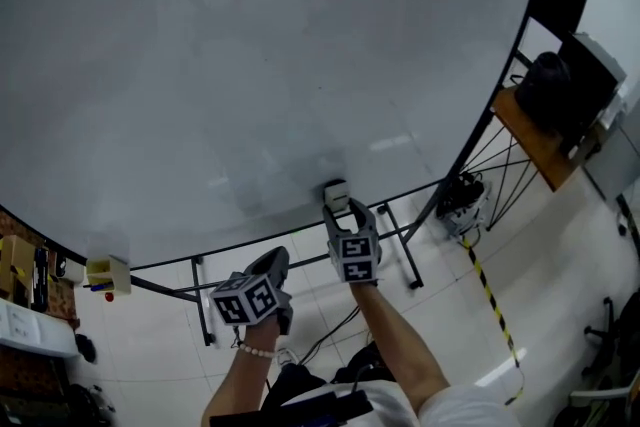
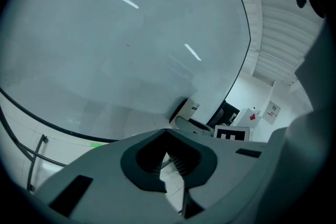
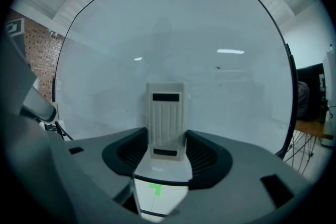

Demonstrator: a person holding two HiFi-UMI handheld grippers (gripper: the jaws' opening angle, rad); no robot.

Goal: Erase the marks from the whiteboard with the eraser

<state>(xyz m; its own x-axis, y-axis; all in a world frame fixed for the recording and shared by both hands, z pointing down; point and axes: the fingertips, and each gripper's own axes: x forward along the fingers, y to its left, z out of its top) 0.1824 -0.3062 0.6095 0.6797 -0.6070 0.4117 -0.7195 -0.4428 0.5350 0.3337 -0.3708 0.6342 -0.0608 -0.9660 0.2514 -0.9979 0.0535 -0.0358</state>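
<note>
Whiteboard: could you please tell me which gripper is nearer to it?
Right. The right gripper holds the eraser up at the lower edge of the whiteboard. The left gripper, shut and empty, hangs lower, below that edge and apart from it.

Dim cool light, lamp glare streaks on the whiteboard (image 1: 250, 65), fisheye bending, dark corners

the head view looks steeply down over the whiteboard (image 1: 250, 65) from well back. the right gripper view faces it squarely, close in (the eraser (image 3: 167, 118) sits dead centre). the left gripper view, lower, looks obliquely across it; all three share the board and eraser.
</note>
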